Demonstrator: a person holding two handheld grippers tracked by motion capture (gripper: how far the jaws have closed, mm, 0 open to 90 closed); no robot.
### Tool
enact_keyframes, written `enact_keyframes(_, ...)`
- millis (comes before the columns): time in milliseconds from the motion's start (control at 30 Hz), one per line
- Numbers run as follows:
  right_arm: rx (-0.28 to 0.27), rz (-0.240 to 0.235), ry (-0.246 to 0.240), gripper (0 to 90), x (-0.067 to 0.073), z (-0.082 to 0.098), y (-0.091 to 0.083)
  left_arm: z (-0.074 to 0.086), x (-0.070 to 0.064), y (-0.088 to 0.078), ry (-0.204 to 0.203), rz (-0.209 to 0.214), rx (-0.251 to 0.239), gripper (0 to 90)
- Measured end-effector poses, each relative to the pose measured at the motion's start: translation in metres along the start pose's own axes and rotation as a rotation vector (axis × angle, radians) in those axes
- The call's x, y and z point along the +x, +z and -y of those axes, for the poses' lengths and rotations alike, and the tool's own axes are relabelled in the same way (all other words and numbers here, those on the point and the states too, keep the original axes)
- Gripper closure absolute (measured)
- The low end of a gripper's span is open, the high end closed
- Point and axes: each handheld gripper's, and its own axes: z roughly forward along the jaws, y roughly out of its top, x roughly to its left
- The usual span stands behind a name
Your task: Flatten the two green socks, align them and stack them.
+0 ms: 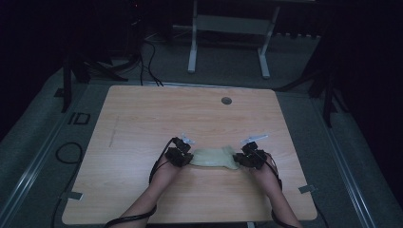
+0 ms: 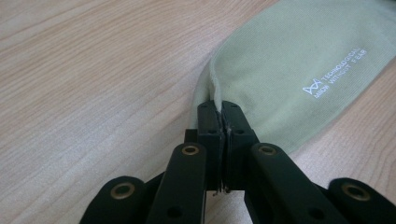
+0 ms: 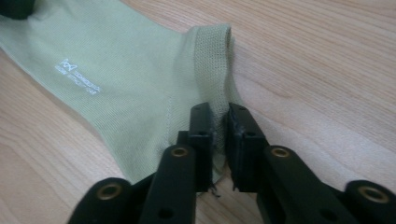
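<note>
A pale green sock (image 1: 214, 157) lies flat on the wooden table (image 1: 190, 114) near its front edge, stretched between my two grippers. My left gripper (image 1: 189, 159) is at the sock's left end. In the left gripper view the left gripper (image 2: 219, 106) is shut on a thin fold of the edge of the sock (image 2: 289, 60), which bears small white lettering (image 2: 334, 72). My right gripper (image 1: 239, 159) is at the sock's right end. In the right gripper view the right gripper (image 3: 219, 112) has a narrow gap between its jaws. The ribbed edge of the sock (image 3: 130, 70) runs loosely between them.
A round cable hole (image 1: 226, 100) sits near the table's far edge. Beyond the table stands a white-legged frame (image 1: 192, 42) on grey floor. Cables (image 1: 69, 153) lie on the floor to the left. The person's forearms come in over the table's front edge.
</note>
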Motion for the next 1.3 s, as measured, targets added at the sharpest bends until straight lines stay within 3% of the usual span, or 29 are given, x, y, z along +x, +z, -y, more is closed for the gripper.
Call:
enact_keyframes(67, 0.0, 0.001, -0.007, 72.1, 0.001, -0.001, -0.001, 0.0, 0.0, -0.001, -0.007, 0.017, 0.0, 80.5)
enact_keyframes(167, -0.001, 0.005, -0.014, 69.7, 0.001, -0.002, -0.003, 0.001, -0.001, -0.004, 0.0, 0.03, -0.003, 73.1)
enact_keyframes(367, -0.04, 0.001, -0.01, 60.1, 0.0, -0.01, -0.014, 0.006, -0.001, -0.018, -0.02, 0.051, -0.046, 62.4)
enact_keyframes(533, -0.049, -0.018, -0.05, 48.9, 0.007, -0.02, -0.017, 0.008, -0.001, -0.029, -0.028, 0.027, -0.091, 52.7)
enact_keyframes(633, -0.087, -0.028, -0.059, 43.0, 0.012, -0.022, -0.02, 0.009, -0.001, -0.035, -0.033, 0.029, -0.115, 45.9)
enact_keyframes(733, -0.098, -0.049, -0.068, 37.6, 0.017, -0.023, -0.022, 0.007, -0.002, -0.039, -0.035, 0.014, -0.129, 33.1)
enact_keyframes(800, -0.073, -0.056, -0.072, 28.2, 0.02, -0.024, -0.024, 0.005, -0.002, -0.041, -0.05, 0.0, -0.15, 23.2)
enact_keyframes(833, -0.067, -0.065, -0.084, 28.0, 0.022, -0.025, -0.024, 0.003, -0.003, -0.041, -0.059, -0.008, -0.154, 19.1)
enact_keyframes(900, -0.086, -0.085, -0.095, 20.6, 0.024, -0.025, -0.027, 0.001, -0.003, -0.043, -0.061, -0.007, -0.17, 8.0)
enact_keyframes(967, -0.099, -0.096, -0.099, 15.3, 0.025, -0.025, -0.03, 0.001, -0.004, -0.046, -0.059, 0.002, -0.186, 6.6)
enact_keyframes(1200, -0.142, -0.066, -0.113, 14.0, 0.027, -0.019, -0.033, 0.008, -0.008, -0.051, -0.036, 0.039, -0.198, 3.8)
enact_keyframes(1300, -0.162, -0.061, -0.092, 14.0, 0.023, -0.014, -0.032, 0.013, -0.006, -0.053, -0.034, 0.017, -0.207, 3.8)
